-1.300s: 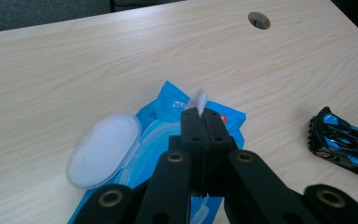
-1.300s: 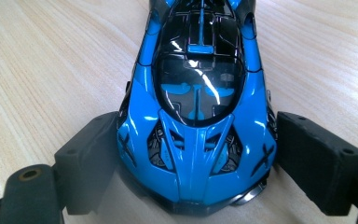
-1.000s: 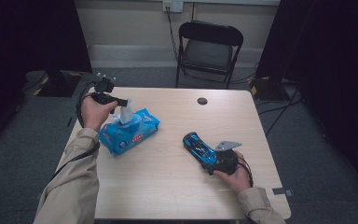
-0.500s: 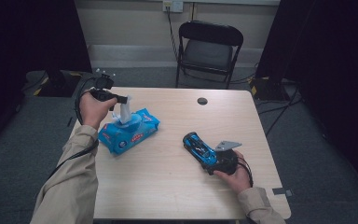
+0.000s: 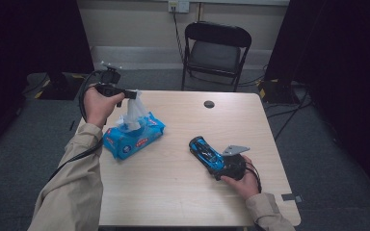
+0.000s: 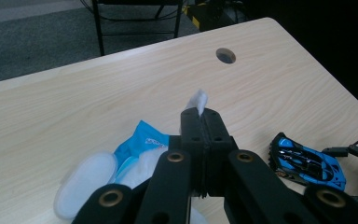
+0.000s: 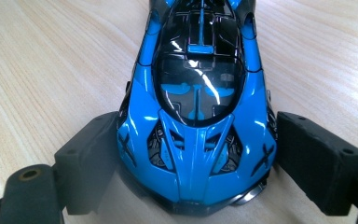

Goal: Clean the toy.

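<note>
Left claw (image 5: 131, 94) is up above the far-left part of the worktop (image 5: 183, 192), jaws pressed together on a white wipe (image 5: 136, 111). The wipe hangs stretched from the jaws down into the blue wipes pack (image 5: 134, 136), which lies on the worktop just below, far-left area. In the left gripper view the left claw (image 6: 200, 122) has its two black jaws flush against each other, a tuft of the wipe (image 6: 198, 100) poking out past the tips; the wipes pack (image 6: 141, 144) sits underneath with its round white lid (image 6: 86, 183) flipped open to the left side.

Right claw (image 5: 218, 169) rests low on the near-right part of the worktop, jaws either side of the tail end of the blue toy car (image 5: 206, 152). The car stands on its wheels, nose pointing far-left. In the right gripper view the right claw (image 7: 198, 161) flanks the toy car (image 7: 196, 93), both pads against the car's flanks, clamped on it.

Small round hole (image 5: 209, 104) in the worktop near the far edge. Black folding chair (image 5: 216, 48) stands beyond the worktop.
</note>
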Demonstrator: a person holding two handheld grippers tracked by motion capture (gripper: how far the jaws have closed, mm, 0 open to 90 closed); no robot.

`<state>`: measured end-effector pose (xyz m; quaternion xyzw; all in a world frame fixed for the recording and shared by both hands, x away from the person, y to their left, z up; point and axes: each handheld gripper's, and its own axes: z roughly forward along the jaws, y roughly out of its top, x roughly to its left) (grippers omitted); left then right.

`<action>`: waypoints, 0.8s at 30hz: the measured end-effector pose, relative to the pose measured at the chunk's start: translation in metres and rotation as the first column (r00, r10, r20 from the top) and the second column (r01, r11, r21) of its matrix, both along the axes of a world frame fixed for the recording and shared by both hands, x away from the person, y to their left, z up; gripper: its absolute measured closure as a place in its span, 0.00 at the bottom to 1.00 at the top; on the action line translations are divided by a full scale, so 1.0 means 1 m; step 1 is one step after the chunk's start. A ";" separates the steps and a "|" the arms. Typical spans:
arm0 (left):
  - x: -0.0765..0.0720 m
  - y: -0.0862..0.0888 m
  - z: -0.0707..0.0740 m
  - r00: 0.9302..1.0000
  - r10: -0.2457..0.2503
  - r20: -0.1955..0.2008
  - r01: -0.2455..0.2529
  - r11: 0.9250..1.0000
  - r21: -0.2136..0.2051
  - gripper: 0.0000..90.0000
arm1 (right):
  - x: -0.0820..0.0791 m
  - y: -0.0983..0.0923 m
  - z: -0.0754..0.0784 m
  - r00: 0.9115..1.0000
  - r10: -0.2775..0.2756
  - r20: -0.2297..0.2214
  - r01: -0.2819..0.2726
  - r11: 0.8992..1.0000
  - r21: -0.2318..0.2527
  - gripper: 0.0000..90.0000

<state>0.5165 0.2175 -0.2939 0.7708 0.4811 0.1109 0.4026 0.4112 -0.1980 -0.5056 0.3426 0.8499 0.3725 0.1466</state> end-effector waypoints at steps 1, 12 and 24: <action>0.000 -0.002 0.000 1.000 -0.006 0.000 0.006 1.000 0.000 1.00 | 0.000 0.000 0.000 1.000 0.000 0.000 0.000 1.000 0.000 0.17; -0.004 -0.032 0.006 0.997 -0.068 0.021 0.068 0.998 -0.005 1.00 | 0.000 0.000 0.000 1.000 0.000 0.000 0.000 1.000 0.000 0.17; -0.013 -0.067 -0.027 0.990 -0.143 -0.009 0.142 0.988 -0.059 1.00 | 0.000 0.000 0.000 1.000 0.006 -0.001 -0.006 1.000 -0.001 0.17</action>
